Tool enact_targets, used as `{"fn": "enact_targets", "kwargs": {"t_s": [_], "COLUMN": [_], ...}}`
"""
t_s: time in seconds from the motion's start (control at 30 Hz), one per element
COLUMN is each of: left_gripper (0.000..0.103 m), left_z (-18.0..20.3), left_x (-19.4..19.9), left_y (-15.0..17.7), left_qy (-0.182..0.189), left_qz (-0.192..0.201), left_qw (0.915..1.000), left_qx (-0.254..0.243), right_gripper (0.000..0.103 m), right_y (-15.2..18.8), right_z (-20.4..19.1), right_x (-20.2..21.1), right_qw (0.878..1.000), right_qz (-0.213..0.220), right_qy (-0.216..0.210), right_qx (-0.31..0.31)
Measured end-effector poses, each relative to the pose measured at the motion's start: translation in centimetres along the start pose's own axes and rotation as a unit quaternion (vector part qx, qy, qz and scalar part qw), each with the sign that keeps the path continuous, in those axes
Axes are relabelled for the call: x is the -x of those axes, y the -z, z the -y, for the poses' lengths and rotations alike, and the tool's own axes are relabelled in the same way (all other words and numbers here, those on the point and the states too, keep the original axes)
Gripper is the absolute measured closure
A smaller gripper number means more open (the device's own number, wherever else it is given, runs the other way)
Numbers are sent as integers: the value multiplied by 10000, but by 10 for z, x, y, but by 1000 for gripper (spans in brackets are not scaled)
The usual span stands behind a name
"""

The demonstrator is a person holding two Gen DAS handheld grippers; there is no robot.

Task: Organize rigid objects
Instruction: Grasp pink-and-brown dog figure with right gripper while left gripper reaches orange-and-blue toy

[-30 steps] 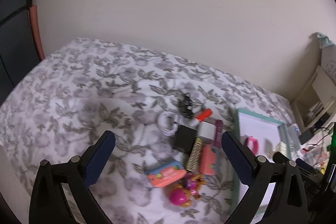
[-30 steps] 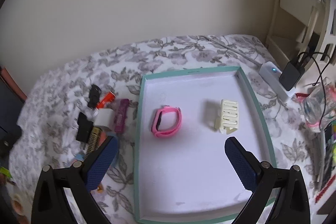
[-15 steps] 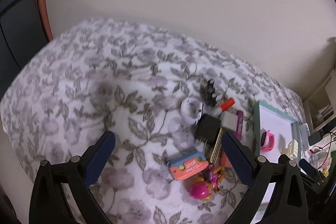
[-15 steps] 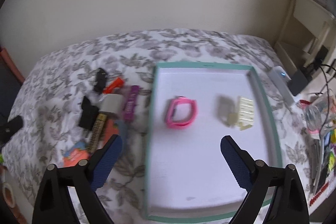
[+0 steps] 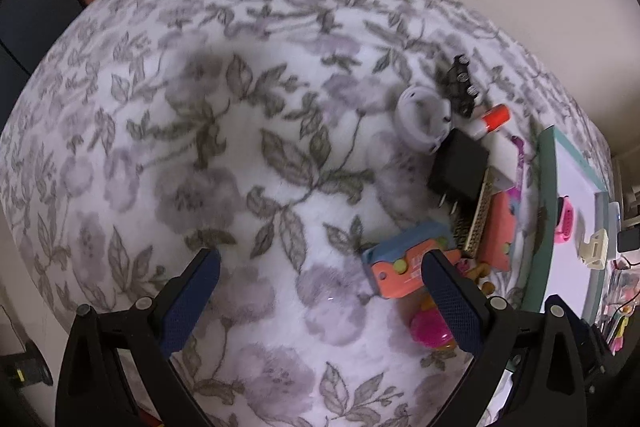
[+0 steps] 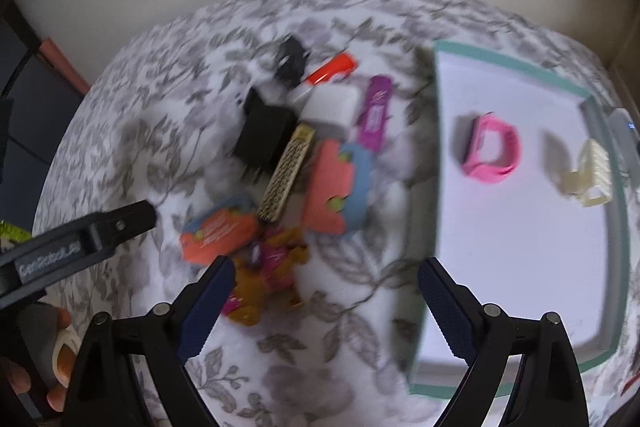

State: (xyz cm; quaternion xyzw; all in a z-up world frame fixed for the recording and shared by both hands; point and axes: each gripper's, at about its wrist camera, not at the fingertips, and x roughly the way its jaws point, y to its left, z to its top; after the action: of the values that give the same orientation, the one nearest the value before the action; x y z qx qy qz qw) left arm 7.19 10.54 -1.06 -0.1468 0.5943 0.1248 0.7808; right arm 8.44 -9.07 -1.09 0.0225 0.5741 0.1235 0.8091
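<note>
- Two grippers, both spread wide w/ nothing between the fingers: left gripper (image 5: 320, 301) over bare floral bedspread (image 5: 224, 131), right gripper (image 6: 324, 297) over the pile's near edge.
- Teal-rimmed tray (image 6: 436, 195) lies on the bed's right side; holds pink watch band (image 6: 494, 151) and cream hair claw clip (image 6: 592, 173), apart from each other.
- Pile just left of tray: black plug adapter (image 6: 262, 135), white charger block (image 6: 332, 107), purple stick (image 6: 376, 119), patterned flat bar (image 6: 286, 175), two coral/blue toy pieces (image 6: 338, 185) (image 6: 218, 235), pink-orange toy (image 6: 272, 267).
- Far end of pile: white ring-shaped item (image 5: 424, 117), small black part (image 5: 460, 89), red-capped tube (image 5: 490, 119).
- Right view is blurred; left gripper's finger (image 6: 100, 229) shows at its left edge.
</note>
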Motion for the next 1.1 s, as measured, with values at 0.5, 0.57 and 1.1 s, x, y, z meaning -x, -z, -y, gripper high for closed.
{"fn": "enact_targets", "kwargs": {"t_s": [0.5, 0.57, 1.1], "left_gripper": [2, 2, 2], "left_z": [-10, -8, 25], "left_x": [-15, -15, -21], "left_y": [-1, -1, 1], "left_qy": [14, 24, 372], "left_qz": [-298, -310, -352], "left_qw": [9995, 9995, 9975], "left_qx": [92, 41, -478], "right_gripper": [9, 9, 35], "right_y": [16, 19, 14], "right_z": [-32, -33, -40], "right_x": [-32, -38, -45], "right_qw": [9966, 9962, 9963], "right_qz": [-485, -517, -375], "right_qy": [-57, 23, -381], "right_qx": [661, 706, 678]}}
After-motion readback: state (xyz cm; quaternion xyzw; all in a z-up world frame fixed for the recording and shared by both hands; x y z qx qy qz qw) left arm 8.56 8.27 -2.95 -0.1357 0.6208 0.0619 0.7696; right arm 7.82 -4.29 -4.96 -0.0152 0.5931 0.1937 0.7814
